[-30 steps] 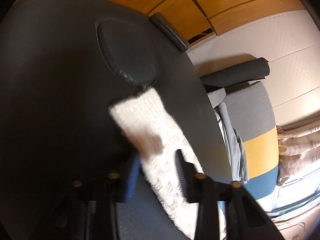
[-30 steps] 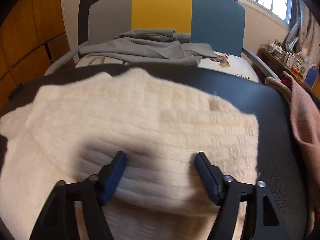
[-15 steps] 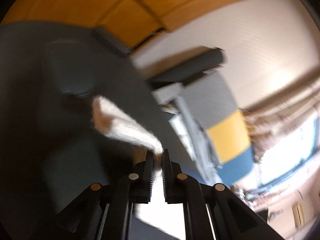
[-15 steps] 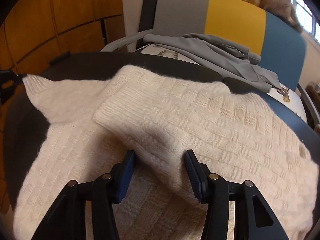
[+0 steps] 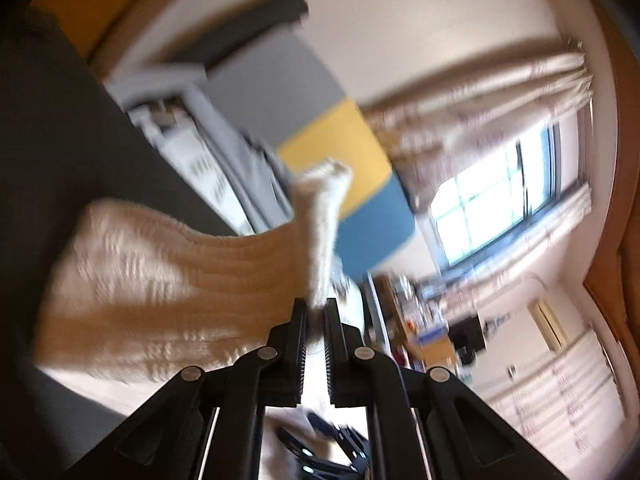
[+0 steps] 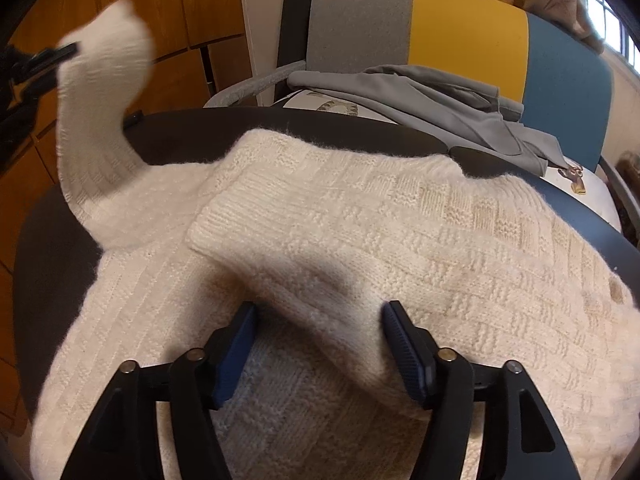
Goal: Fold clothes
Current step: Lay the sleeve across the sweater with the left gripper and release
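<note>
A cream knit sweater (image 6: 440, 240) lies spread on the dark round table (image 6: 52, 240). My left gripper (image 5: 314, 308) is shut on the end of one sleeve (image 5: 160, 280) and holds it raised above the table. The right wrist view shows that lifted sleeve (image 6: 100, 100) at the upper left, hanging from the left gripper (image 6: 68, 50). My right gripper (image 6: 319, 306) points down at the sweater. Its jaws are opening, and the other sleeve (image 6: 304, 264), folded across the body, lies between its blue pads (image 6: 236, 344).
Behind the table stands a chair (image 6: 460, 20) with a grey, yellow and blue back, and a grey garment (image 6: 420, 92) is draped on its seat. Wooden panels (image 6: 192, 0) line the left wall. A bright window (image 5: 492, 208) is to the right.
The left gripper has shut on the sleeve's end and swung it up off the table toward the chair. The right gripper shifted left onto the folded sleeve, narrowed, then widened.
</note>
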`<state>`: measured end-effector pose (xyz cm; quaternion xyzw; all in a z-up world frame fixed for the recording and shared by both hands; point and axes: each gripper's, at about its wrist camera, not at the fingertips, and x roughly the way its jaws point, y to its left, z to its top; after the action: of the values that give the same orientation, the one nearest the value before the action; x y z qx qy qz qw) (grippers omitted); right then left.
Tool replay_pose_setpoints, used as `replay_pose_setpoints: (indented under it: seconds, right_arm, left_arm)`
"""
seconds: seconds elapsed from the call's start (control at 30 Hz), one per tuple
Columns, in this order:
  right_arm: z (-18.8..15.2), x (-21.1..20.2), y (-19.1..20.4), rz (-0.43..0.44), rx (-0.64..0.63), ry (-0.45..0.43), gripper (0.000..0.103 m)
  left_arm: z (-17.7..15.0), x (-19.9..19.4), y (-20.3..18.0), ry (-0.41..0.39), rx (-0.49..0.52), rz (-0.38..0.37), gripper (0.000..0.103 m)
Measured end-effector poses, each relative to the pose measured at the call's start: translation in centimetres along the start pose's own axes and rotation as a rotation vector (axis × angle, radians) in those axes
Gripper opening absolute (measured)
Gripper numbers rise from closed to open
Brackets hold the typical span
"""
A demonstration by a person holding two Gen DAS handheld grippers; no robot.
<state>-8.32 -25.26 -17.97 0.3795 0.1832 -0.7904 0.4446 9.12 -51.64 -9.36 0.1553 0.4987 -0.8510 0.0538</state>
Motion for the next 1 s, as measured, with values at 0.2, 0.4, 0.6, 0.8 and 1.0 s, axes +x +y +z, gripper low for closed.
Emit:
replay_pose_setpoints:
  seconds: [0.2, 0.4, 0.6, 0.8, 1.0]
  right_arm:
    - [0.0, 0.2, -0.1, 0.031, 0.003, 0.003, 0.076]
    - [0.1, 0.5, 0.3, 0.048, -0.017, 0.014, 0.087]
    - [0.3, 0.4, -0.2, 0.139, 0.008, 0.027, 0.101]
    - [0.5, -0.8, -2.9, 0.284, 0.249, 0.025, 0.089]
    - [0.0, 0.2, -7.7, 0.424, 0.635, -0.003, 0.055]
  left_arm:
    - [-6.0, 10.0, -0.5, 0.207, 0.050, 0.093, 0.006]
    - [-9.5, 12.4, 0.8, 0.288, 0.074, 0.171, 0.007]
    - [-9.4, 8.5, 1.2, 0.152, 0.023, 0.151, 0.020]
    - [-12.1, 5.6, 3.1, 0.170, 0.087, 0.256, 0.020]
    - [-13.1, 5.9, 1.9, 0.185, 0.248, 0.353, 0.020]
